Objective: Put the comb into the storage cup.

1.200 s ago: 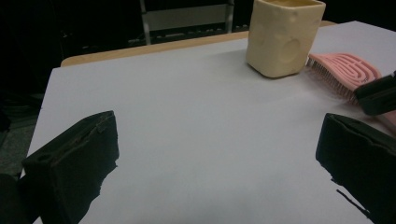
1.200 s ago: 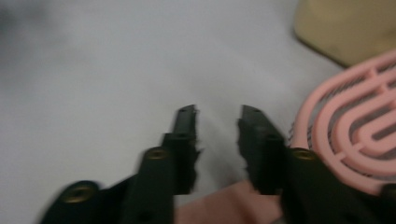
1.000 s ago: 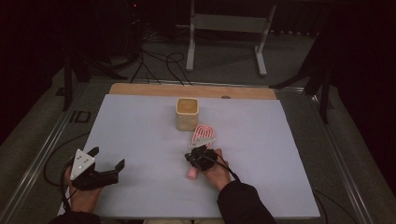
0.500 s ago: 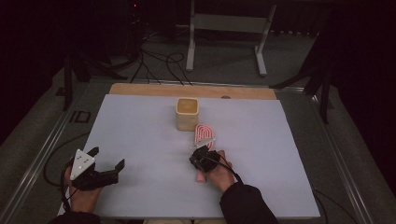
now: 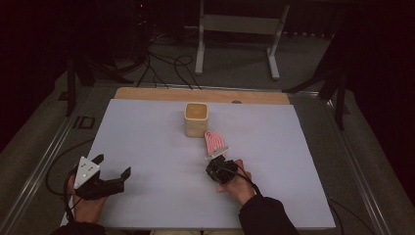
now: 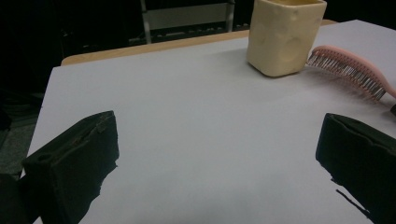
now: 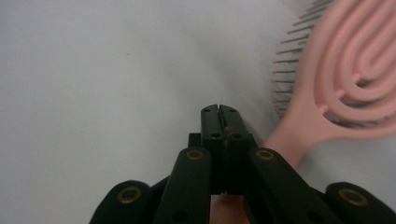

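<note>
A pink hairbrush [image 5: 214, 142] lies on the table [image 5: 147, 127] beside a cream cup [image 5: 196, 119]. Its handle points toward the right hand-held gripper [image 5: 216, 165], clamped on it. The left hand-held gripper [image 5: 113, 166] rests wide open, well apart.

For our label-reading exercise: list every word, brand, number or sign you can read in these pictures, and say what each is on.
None can be read.
Cup: plain cream, no print.
Hairbrush: plain pink, no brand showing.
White table sheet: blank.
Grey plate on the left gripper: pale dots, no letters.
Right gripper: plain black.
</note>
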`<state>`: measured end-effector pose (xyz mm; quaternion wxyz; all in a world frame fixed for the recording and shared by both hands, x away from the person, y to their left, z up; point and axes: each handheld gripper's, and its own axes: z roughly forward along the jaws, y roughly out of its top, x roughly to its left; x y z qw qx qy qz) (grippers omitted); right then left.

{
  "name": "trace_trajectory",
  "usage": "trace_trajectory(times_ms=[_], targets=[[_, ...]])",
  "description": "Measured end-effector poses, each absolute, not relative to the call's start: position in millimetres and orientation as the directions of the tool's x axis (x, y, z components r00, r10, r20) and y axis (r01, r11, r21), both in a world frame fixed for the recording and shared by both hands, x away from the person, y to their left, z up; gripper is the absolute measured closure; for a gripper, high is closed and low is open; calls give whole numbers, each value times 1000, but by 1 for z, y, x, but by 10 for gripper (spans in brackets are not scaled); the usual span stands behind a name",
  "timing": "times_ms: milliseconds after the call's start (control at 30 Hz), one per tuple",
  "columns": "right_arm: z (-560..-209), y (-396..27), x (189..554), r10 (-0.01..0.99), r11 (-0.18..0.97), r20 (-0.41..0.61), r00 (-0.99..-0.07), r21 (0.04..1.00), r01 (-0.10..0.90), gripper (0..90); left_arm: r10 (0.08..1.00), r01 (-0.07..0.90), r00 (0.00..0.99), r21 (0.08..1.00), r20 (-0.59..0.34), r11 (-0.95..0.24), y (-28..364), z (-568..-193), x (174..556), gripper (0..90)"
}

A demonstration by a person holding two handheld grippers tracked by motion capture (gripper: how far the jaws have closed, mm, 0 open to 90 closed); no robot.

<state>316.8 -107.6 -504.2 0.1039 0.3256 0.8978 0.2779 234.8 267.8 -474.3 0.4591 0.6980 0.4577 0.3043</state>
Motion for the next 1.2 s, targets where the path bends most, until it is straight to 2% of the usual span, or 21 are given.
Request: trace_trajectory(times_ms=[467, 900, 1067, 1200], targets=[[-503, -140, 315, 683, 595, 10, -731, 574, 563, 900, 918, 363, 397, 918, 5, -161, 267, -475, 235, 1], [-502, -138, 311, 664, 595, 15, -747, 594, 541, 893, 917, 365, 398, 917, 5, -163, 267, -476, 236, 1], [-491, -149, 308, 656, 551, 24, -755, 669, 500, 792, 918, 364, 397, 917, 5, -163, 267, -476, 236, 1], [-477, -164, 303, 647, 499, 4, -763, 754, 427, 651, 918, 363, 395, 918, 4, -160, 267, -476, 236, 1]])
